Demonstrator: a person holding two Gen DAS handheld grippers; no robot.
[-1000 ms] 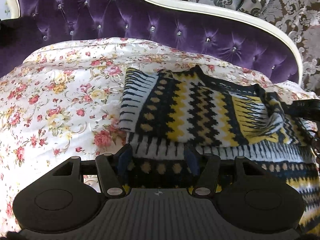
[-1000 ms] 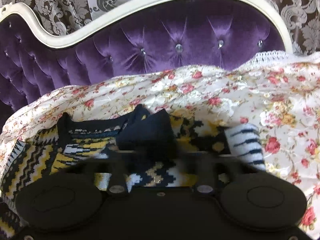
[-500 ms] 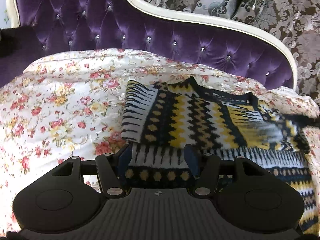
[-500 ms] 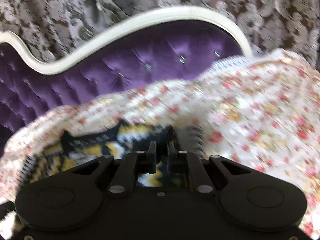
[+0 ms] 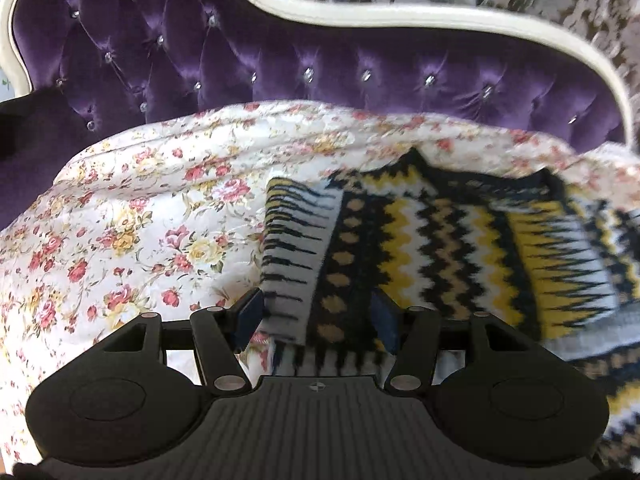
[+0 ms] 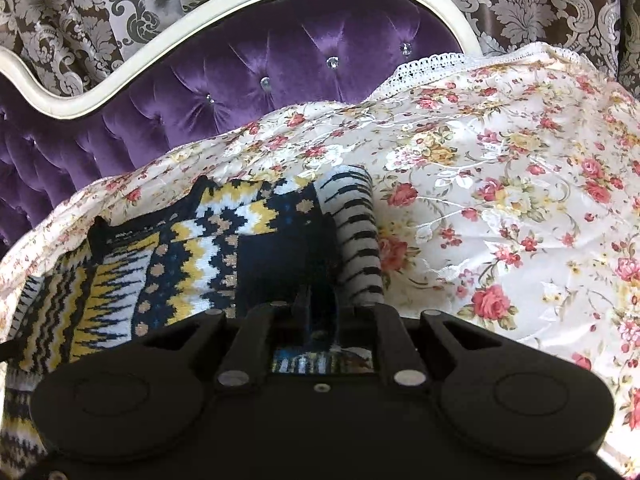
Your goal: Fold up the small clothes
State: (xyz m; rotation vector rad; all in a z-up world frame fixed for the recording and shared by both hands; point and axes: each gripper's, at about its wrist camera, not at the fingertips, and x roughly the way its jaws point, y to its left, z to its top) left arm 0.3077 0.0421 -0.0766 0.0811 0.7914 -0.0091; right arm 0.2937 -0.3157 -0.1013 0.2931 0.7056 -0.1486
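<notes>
The knit sweater (image 5: 432,248) lies partly folded on the floral bedspread (image 5: 132,220), in front of the purple headboard (image 5: 320,68). Left gripper (image 5: 318,320): jaws spread, straddling the sweater's near hem. Right gripper (image 6: 320,312): jaws pinched onto a dark fold. The knit is judged soft, light and stretchy; grasp doubled edges.
</notes>
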